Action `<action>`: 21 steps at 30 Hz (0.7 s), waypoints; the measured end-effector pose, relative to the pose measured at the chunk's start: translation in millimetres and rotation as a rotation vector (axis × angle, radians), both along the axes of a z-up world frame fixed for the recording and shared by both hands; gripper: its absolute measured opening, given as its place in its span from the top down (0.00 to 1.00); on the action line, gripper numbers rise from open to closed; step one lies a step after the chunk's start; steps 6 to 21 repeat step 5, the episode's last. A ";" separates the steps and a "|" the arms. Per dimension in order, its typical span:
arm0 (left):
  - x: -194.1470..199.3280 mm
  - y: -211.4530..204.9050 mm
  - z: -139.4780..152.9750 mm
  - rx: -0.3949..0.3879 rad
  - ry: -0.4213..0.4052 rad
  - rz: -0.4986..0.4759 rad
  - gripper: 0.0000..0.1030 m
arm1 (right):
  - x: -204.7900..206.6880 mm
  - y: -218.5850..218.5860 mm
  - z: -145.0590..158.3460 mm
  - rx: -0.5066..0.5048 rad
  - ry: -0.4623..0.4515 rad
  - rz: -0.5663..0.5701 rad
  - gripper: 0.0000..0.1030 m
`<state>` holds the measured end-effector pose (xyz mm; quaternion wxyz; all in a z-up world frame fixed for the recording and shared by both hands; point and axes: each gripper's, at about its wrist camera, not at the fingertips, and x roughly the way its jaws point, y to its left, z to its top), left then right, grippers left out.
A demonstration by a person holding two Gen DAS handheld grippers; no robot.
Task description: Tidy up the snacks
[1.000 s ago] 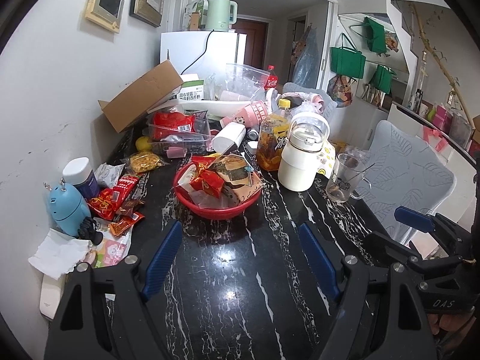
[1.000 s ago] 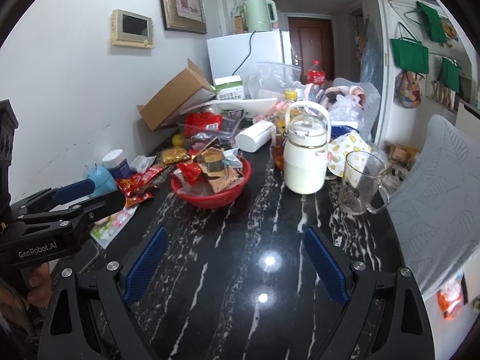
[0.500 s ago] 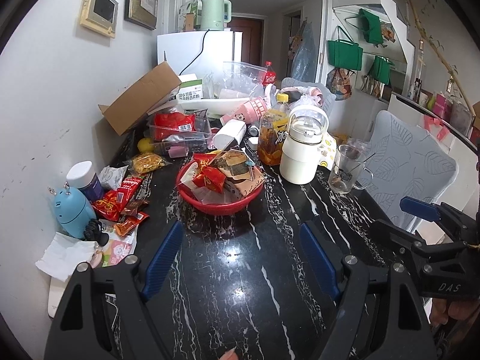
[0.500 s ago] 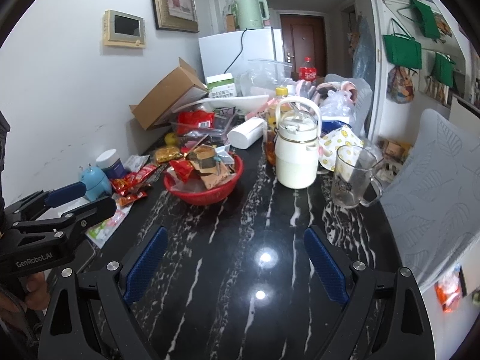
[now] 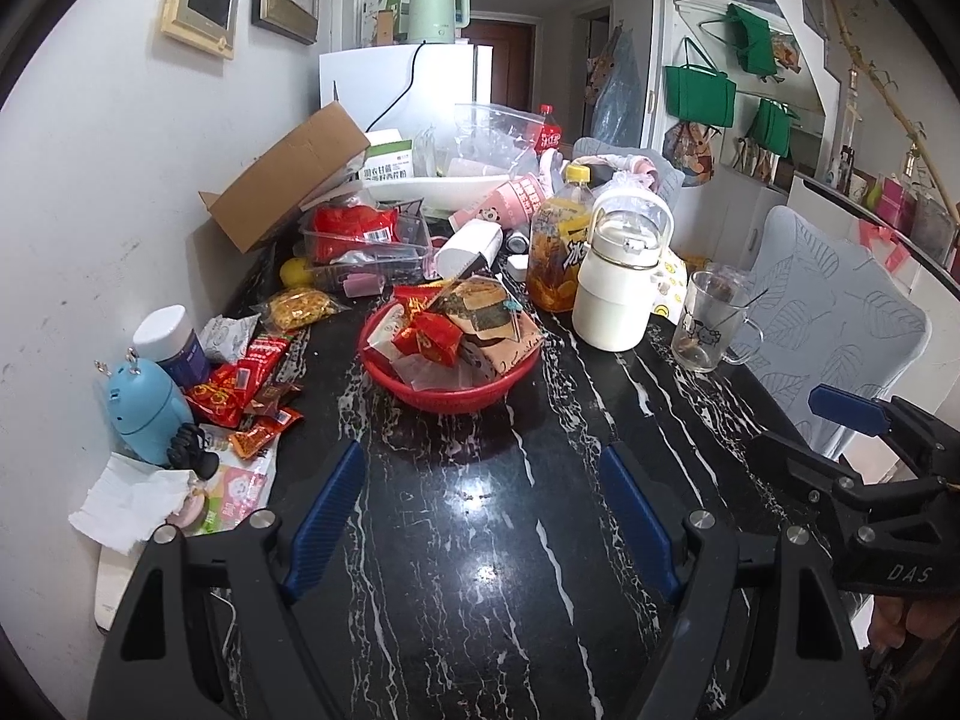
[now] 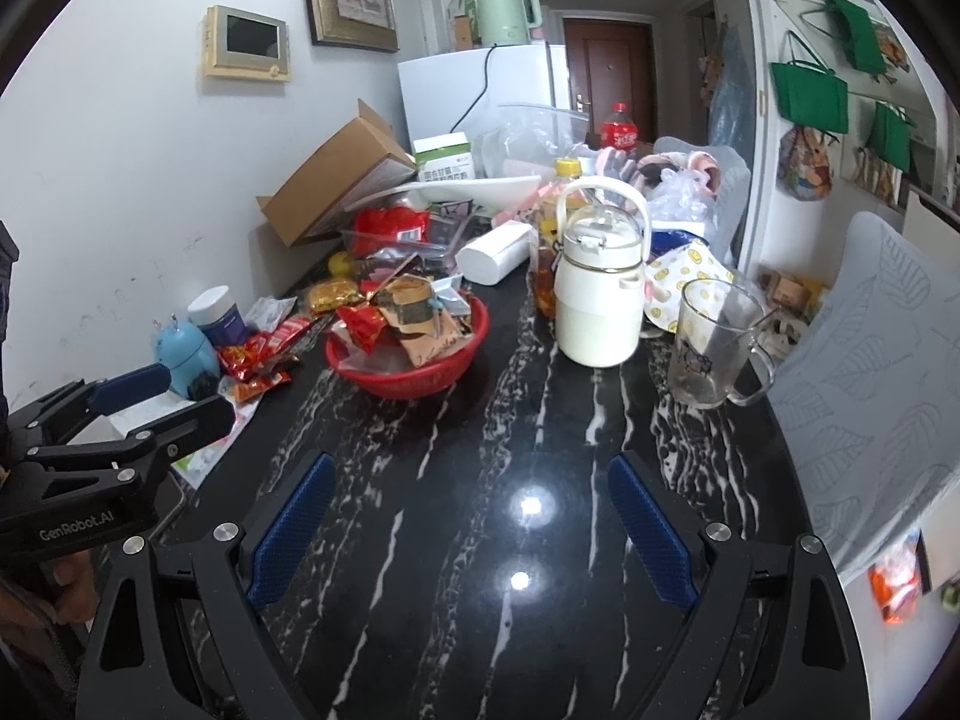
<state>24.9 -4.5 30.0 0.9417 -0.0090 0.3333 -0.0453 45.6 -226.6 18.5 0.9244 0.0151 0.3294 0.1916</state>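
A red basket [image 5: 474, 397] [image 6: 444, 373] heaped with snack packets stands mid-table on the black marble table [image 5: 480, 570]. Loose red snack packets [image 5: 240, 378] [image 6: 255, 360] lie left of it by the wall, with a yellow snack bag [image 5: 300, 307] behind them. My left gripper [image 5: 480, 480] is open and empty, low over the table in front of the basket. My right gripper [image 6: 471, 498] is open and empty, nearer the table's front. Each gripper shows at the edge of the other's view.
A white jug [image 5: 618, 294], an orange drink bottle [image 5: 552, 252] and a glass mug [image 5: 702, 324] stand right of the basket. A blue gadget [image 5: 144, 408], a white-capped jar [image 5: 171, 342] and tissue [image 5: 129, 504] sit at the left wall. A cardboard box [image 5: 282, 174] and clutter fill the back.
Both grippers have drawn back a little from the basket and risen slightly. Both stay open and empty. Nothing on the table has moved.
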 end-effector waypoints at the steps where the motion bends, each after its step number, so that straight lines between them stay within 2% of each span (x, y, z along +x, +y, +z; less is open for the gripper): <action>1: 1.0 -0.3 -2.3 -0.005 0.004 -0.001 0.22 | 1.2 0.2 -1.4 0.000 0.003 0.001 0.10; 5: 8.5 -0.8 -15.4 -0.012 0.027 0.008 0.23 | 9.0 1.5 -9.7 -0.003 0.024 -0.006 0.10; 21: 8.5 -0.8 -15.4 -0.012 0.027 0.008 0.23 | 9.0 1.5 -9.7 -0.003 0.024 -0.006 0.10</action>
